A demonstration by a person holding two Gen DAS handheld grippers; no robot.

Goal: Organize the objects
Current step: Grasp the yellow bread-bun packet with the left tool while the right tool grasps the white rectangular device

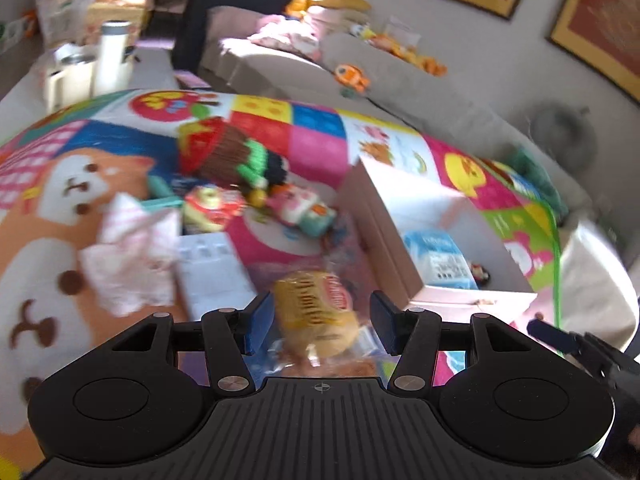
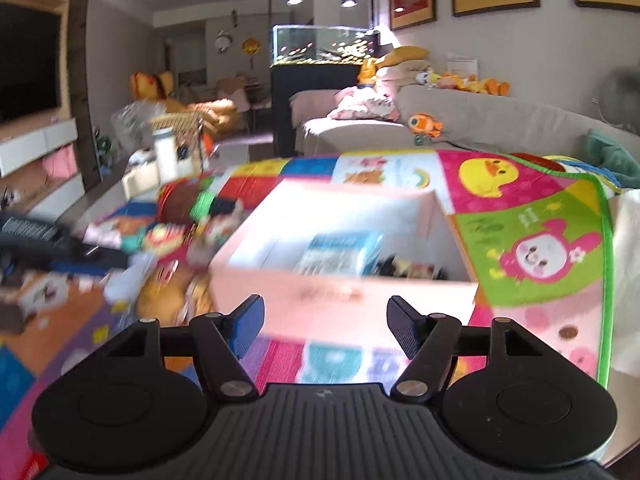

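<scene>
- Hovering low over a colourful play mat (image 1: 316,148), the left gripper (image 1: 316,322) has a yellow snack packet (image 1: 316,316) between its blue-padded fingers (image 1: 258,326); blur hides whether the pads press on it, so a grasp cannot be confirmed.
- Just right of that packet stands a pale pink box (image 1: 400,240), open at the top, its near corner close to the left gripper's right finger.
- Inside the box lie a light blue packet (image 1: 436,256) and a small dark figure (image 1: 480,274) beside it, with bare floor left in the box behind them.
- Left of the box a loose cluster crowds the mat: a knitted toy (image 1: 224,148), a pink patterned cloth (image 1: 132,248), a white carton (image 1: 212,268) and several small bright toys (image 1: 212,208).
- The right gripper (image 2: 324,330) sits in front of the box's near wall (image 2: 344,300), fingers (image 2: 250,326) spread apart with nothing between them.
- Seen from the right wrist, the mat's green edge (image 2: 608,280) runs down the right side, with open mat between it and the box.
- Beyond the mat's far edge stretches a grey sofa (image 2: 500,120).
</scene>
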